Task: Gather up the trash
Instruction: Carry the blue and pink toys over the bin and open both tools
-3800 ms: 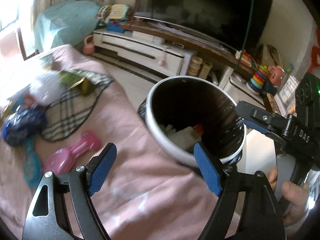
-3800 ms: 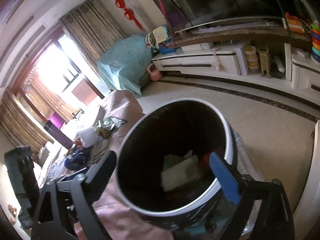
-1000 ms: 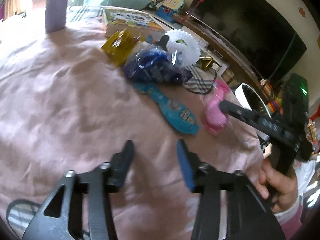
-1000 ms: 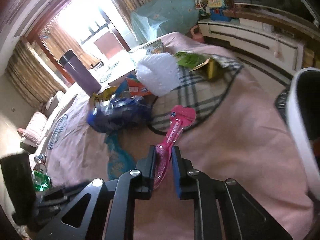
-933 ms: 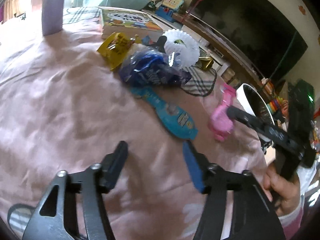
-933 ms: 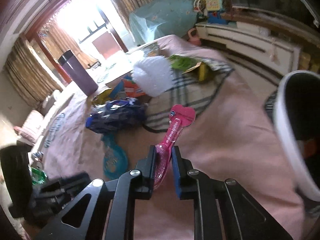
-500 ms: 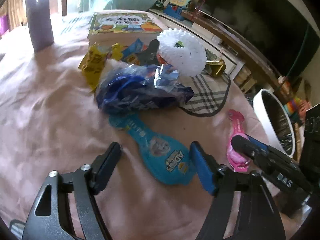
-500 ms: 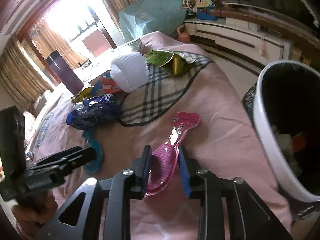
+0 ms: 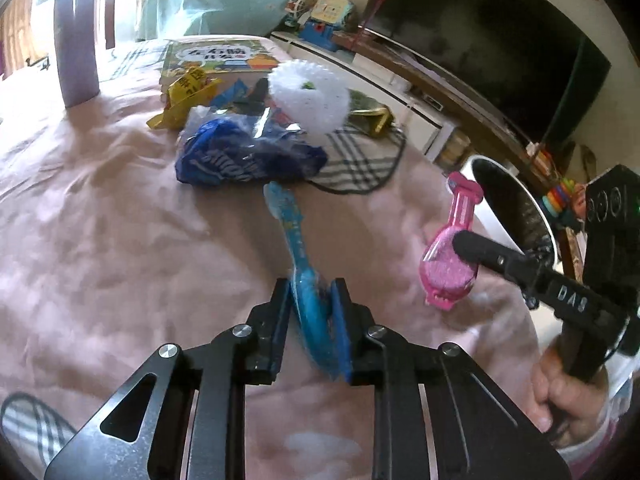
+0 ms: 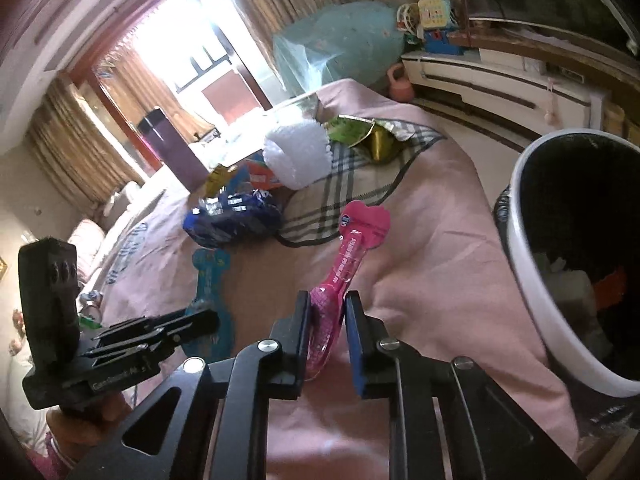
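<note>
My left gripper (image 9: 310, 292) is closing on the wide end of a blue toothbrush blister pack (image 9: 286, 216) that lies on the pink cloth; its pads press on both sides. In the right wrist view, my right gripper (image 10: 327, 312) is closing on the wide end of a pink toothbrush blister pack (image 10: 352, 248), whose heart-shaped end points away. The left wrist view shows the same pink pack (image 9: 448, 268) held off the cloth. The white-rimmed trash bin (image 10: 524, 240) with a black liner stands at the right, with some trash inside.
Behind the packs lie a crumpled blue bag (image 9: 240, 156), a white foam net (image 9: 308, 100), a yellow wrapper (image 9: 180, 104), a plaid cloth (image 9: 360, 160) and a book (image 9: 216, 56). A purple cup (image 9: 76, 40) stands far left. The bin (image 9: 484, 216) is beyond the table's right edge.
The left gripper has come forward over the blue pack and its jaws have gone from wide to pressing on it. The right jaws widened briefly, then narrowed again on the pink pack.
</note>
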Demonstrator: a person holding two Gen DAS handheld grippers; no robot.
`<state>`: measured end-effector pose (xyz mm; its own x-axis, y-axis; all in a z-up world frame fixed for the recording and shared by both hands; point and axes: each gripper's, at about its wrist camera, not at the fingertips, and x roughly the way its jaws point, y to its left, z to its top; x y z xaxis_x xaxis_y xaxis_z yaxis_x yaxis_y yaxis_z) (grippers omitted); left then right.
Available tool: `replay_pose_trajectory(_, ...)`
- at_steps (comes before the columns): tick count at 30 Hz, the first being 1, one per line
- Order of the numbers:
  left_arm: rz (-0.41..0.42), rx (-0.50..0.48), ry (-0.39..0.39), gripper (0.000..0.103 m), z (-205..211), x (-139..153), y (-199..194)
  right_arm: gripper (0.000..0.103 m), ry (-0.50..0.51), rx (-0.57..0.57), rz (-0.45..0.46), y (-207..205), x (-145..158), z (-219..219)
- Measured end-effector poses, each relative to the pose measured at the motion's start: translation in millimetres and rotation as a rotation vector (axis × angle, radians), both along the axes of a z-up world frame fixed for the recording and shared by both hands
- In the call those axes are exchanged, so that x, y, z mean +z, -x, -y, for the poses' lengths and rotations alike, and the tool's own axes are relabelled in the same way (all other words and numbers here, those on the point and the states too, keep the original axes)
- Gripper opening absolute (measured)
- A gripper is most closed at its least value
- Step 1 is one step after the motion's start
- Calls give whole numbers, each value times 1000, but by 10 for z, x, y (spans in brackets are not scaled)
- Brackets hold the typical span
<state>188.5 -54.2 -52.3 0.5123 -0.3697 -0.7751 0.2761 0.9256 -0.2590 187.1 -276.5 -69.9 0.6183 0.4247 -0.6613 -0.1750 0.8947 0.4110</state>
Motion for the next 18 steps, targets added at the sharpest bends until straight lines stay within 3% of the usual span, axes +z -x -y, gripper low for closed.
replay_pose_trajectory(6, 2, -42, 8, 16, 244, 28, 146, 17, -75, -38, 22, 177, 76, 345)
replay_pose_trajectory(18, 73, -205, -10, 15, 1112, 258, 328, 16, -76, -161, 82, 481, 273, 1002)
